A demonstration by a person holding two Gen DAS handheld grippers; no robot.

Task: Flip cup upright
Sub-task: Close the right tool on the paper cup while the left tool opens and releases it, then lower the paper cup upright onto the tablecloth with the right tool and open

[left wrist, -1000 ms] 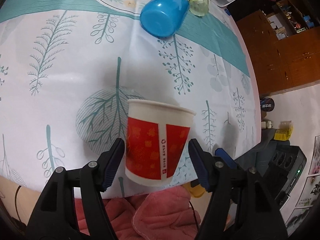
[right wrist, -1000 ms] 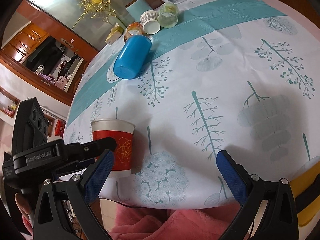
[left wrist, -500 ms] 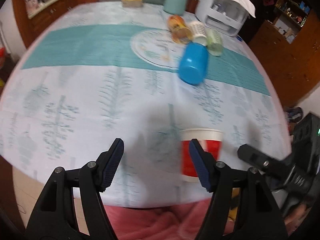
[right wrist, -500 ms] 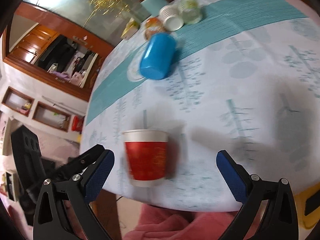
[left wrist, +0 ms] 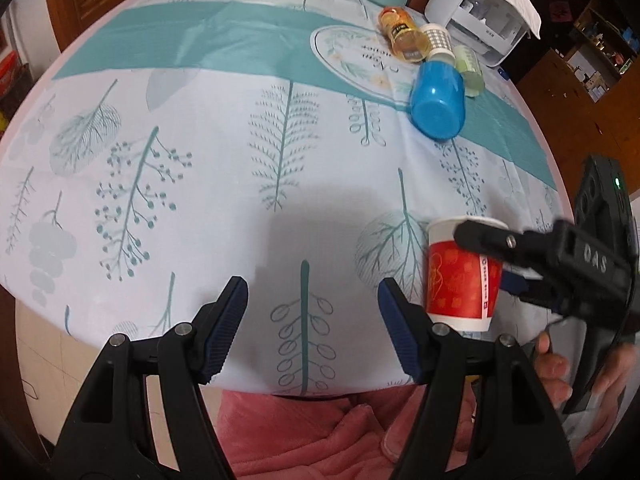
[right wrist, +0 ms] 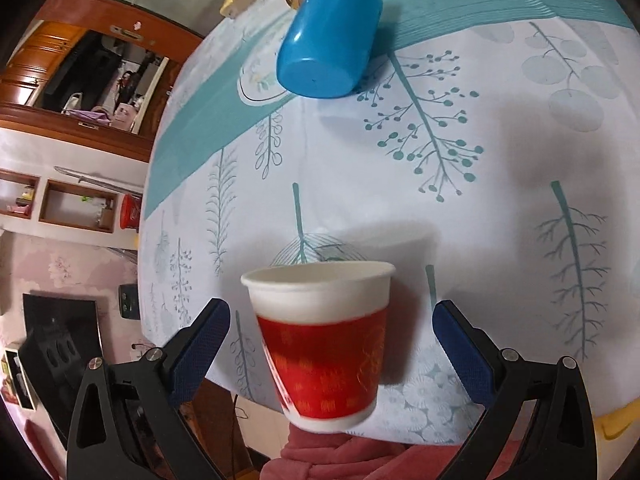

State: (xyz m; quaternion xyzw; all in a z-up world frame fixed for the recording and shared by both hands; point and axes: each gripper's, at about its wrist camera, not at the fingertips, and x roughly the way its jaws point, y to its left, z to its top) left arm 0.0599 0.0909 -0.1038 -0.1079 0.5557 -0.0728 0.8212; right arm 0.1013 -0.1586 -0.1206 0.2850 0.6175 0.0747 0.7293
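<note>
A red and white paper cup stands upright at the near edge of the table, mouth up. It also shows in the left wrist view. My right gripper is open, its blue pads on either side of the cup and apart from it. My left gripper is open and empty, to the left of the cup. A blue plastic cup lies on its side further back, also in the right wrist view.
A juice bottle, a small white cup and a pale green jar lie behind the blue cup. A white appliance stands at the back right. The table edge and pink cloth are just below the grippers.
My left gripper has let go of the paper cup and pulled back to the left. My right gripper has moved in around the cup, which stands upright.
</note>
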